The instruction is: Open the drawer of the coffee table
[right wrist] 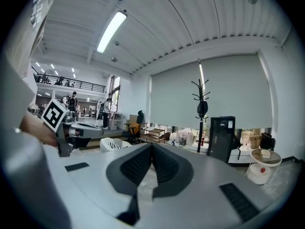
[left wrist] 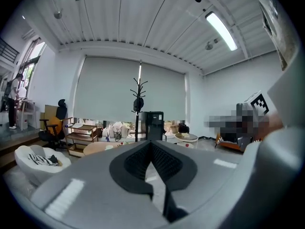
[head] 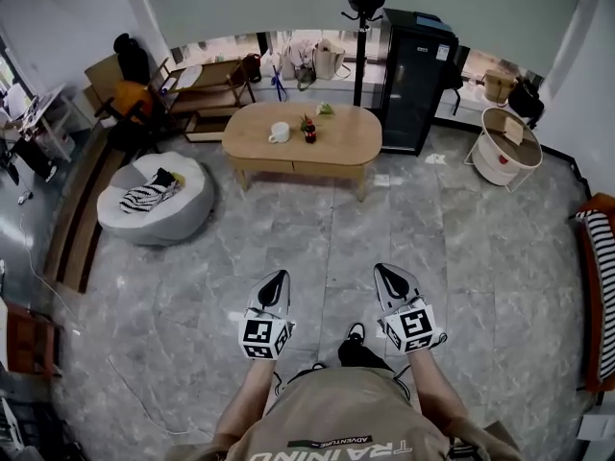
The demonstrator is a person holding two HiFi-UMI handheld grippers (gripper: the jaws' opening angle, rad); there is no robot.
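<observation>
So, approach stage: left gripper [head: 277,281] and right gripper [head: 388,275] are hovering pinched closed, empty; coffee table [head: 258,128] is sitting at 12 o'clock, its drawer [head: 327,168] needing reaching next.

The coffee table [head: 341,133] is tan, the floor [head: 317,238] grey-veined, the cabinet [head: 415,84] black.
</observation>
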